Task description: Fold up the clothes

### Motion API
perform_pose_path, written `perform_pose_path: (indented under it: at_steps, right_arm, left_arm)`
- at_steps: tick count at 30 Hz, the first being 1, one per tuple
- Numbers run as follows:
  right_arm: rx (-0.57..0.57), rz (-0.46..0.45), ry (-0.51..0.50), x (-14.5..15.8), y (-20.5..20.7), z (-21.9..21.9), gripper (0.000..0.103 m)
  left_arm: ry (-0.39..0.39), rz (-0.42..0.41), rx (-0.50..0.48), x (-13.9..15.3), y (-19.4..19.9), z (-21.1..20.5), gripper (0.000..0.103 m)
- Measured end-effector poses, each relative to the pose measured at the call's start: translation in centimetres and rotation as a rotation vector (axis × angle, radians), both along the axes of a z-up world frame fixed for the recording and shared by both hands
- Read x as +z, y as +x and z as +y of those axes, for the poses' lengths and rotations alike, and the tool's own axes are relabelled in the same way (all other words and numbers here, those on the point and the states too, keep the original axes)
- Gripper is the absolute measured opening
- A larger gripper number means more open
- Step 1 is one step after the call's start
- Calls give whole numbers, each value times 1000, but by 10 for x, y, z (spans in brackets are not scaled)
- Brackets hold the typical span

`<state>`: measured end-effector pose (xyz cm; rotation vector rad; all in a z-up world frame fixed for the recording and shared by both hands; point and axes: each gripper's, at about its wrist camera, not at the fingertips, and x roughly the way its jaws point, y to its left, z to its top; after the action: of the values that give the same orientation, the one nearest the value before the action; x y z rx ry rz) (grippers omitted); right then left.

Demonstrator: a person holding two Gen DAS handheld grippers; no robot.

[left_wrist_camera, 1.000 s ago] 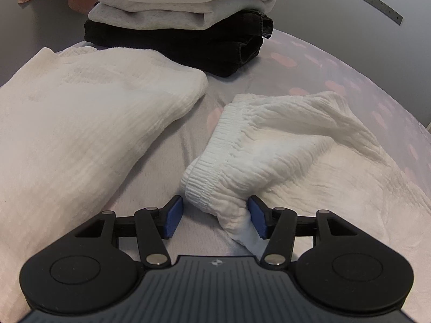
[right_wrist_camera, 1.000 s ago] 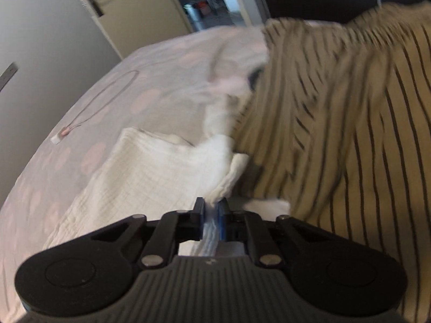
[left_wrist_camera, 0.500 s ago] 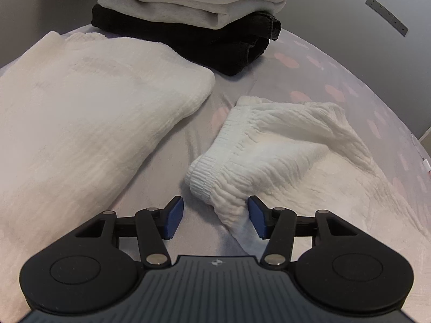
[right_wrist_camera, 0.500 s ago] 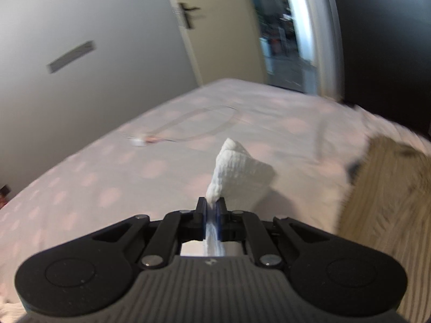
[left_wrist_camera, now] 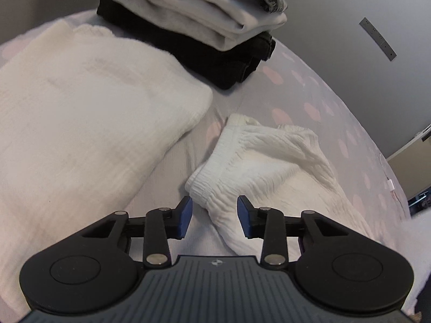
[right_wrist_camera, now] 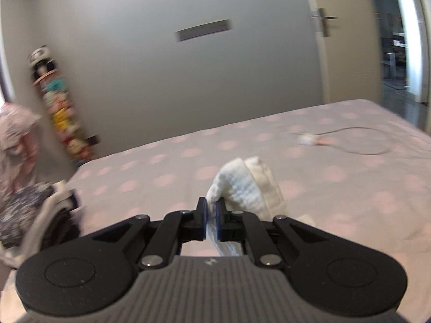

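A white crinkled garment (left_wrist_camera: 269,161) lies on the dotted bed sheet (left_wrist_camera: 309,94), its elastic waistband corner toward me. My left gripper (left_wrist_camera: 214,216) hovers just above that corner; its jaws are closing, the waistband sits between the blue pads, and a gap still shows on the left side. In the right wrist view my right gripper (right_wrist_camera: 212,218) is shut on another end of the white garment (right_wrist_camera: 242,183). That end is lifted above the bed and sticks up past the fingertips.
A large folded cream garment (left_wrist_camera: 80,107) lies left of the waistband. Behind it stands a stack of folded clothes (left_wrist_camera: 202,27), black beneath light grey. A thin cable (right_wrist_camera: 350,140) lies on the far sheet. A grey wall and a door (right_wrist_camera: 347,40) lie beyond.
My left gripper's jaws have narrowed around the waistband corner. My right gripper has swung up and away from the striped garment, carrying the white cloth end, and now faces the wall.
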<state>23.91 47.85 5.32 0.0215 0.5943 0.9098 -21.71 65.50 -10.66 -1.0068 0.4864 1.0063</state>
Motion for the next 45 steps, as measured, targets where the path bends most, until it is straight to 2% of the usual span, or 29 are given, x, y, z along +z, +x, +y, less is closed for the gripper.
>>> perform_pose_path:
  at_steps: [5,7,10,12,15,19,25,28,31,33,34,35,41,45]
  right_arm:
    - [143,13,0,-2,-81,79,8]
    - [207,21,0,-7,-117,108,8]
    - [320,31,-8,-19,-169,142,8]
    - [400,38,-17,-32,-204,155,8]
    - [517,62,-47,-57,-245,169,8]
    - [645,65,-141,-97,-291,177,8]
    - [741,53,-303,-157,-319,168,8]
    - [727,40,-345,-170,-323,172,9]
    - [723,42,-355,-172,-324,174,17]
    - [731,34,-355,-168,-324,168,27]
    - [735,29,-356,-165,-324,164,36]
    - [736,14,-358,-163,-324,157,40]
    - [717,-73,-349,-153,-310,97,40]
    - [649,-65,-322,-151,-290,49,41]
  left_arm:
    - [52,20,25,2,-10,0,42]
    - [49,25,30,0,-13,3,42]
    - [-9,-18,8,-5,-20,11,42]
    - [-31,-51,11,-7,-26,15,42]
    - [-30,-55,33,-8,-33,20,42]
    - [-38,-78,62,-9,-43,24,42]
    - [-45,-115,67,-10,-48,29,42]
    - [-37,-122,49,-10,-43,29,43]
    - [-26,-126,32,-11,-40,28,53]
    - [-27,-119,28,-12,-38,28,56]
    - [-31,-115,29,-12,-37,27,57]
    - [-37,-115,27,-13,-36,27,58]
    - [-55,-136,-21,-10,-28,9,62]
    - [50,6,-79,-2,-11,-7,62]
